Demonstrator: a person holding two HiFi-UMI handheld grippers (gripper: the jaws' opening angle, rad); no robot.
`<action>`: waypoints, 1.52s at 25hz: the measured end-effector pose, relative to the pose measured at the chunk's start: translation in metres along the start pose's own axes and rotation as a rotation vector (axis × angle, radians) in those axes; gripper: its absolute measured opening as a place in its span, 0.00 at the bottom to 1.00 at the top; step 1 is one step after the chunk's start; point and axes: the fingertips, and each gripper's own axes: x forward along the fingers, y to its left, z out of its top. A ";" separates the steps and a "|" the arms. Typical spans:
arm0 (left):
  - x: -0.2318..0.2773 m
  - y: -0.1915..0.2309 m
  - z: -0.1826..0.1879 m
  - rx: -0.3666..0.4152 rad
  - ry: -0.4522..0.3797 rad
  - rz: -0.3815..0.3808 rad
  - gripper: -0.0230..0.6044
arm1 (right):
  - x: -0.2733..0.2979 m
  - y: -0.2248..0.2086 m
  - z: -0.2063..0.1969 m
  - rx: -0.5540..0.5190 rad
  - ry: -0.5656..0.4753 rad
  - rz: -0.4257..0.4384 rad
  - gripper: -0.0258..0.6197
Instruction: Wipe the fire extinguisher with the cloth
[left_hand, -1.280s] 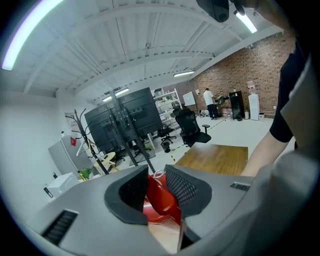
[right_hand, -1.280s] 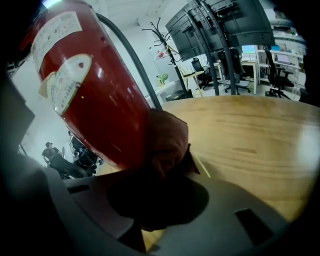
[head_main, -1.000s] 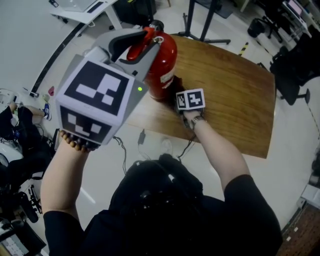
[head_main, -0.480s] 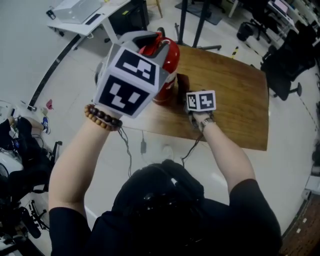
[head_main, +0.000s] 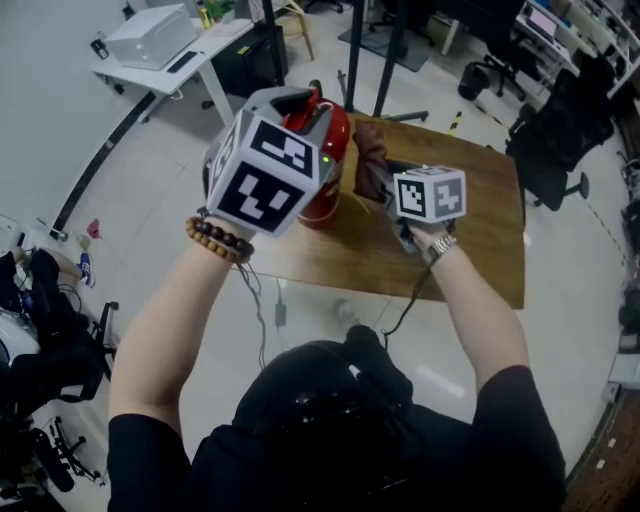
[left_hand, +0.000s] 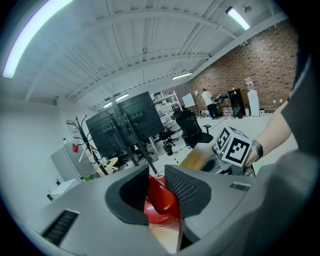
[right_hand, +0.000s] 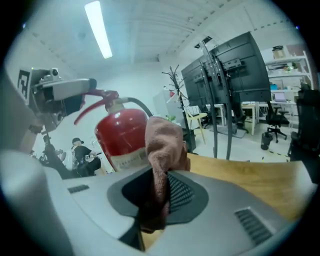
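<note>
The only print on the fire extinguisher (right_hand: 121, 131) is a pale label (right_hand: 126, 160) low on its red cylinder, and its lettering is too small to read; no brand can be made out anywhere. The black-and-white square patterns on the left marker cube (head_main: 262, 175) and the right marker cube (head_main: 430, 193) are codes, not words. The extinguisher stands upright near the far left corner of the wooden desk (head_main: 470, 240). The left hand-held gripper (left_hand: 157, 185) has its jaws partly closed around the extinguisher's red handle (left_hand: 161, 200), which fills the gap between the ribbed pads. The right hand-held gripper (right_hand: 160, 187) is pinched tight on a brownish-pink cloth (right_hand: 162, 145). The cloth stands up out of the jaws just beside the cylinder's right flank; whether it touches the red surface cannot be told. From the head view the left marker cube covers most of the extinguisher's top, and from the right gripper view the cloth hides the cylinder's right edge. A bead bracelet (head_main: 218, 240) sits on the left wrist and a watch (head_main: 440, 245) on the right. Beyond the desk are black stand posts (head_main: 355, 50), a white table (head_main: 190, 50) and black office chairs (head_main: 545, 150). A brick wall (left_hand: 250, 65) closes the room.
</note>
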 end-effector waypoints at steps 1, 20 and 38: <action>0.000 0.001 0.000 0.001 0.005 0.013 0.17 | 0.000 0.004 0.011 -0.020 -0.008 0.024 0.16; -0.010 0.022 -0.010 0.058 -0.014 0.058 0.15 | 0.028 0.020 0.077 -0.152 0.010 0.337 0.16; -0.018 0.033 -0.017 -0.054 0.050 -0.007 0.15 | 0.020 0.048 0.086 -0.230 0.018 0.392 0.16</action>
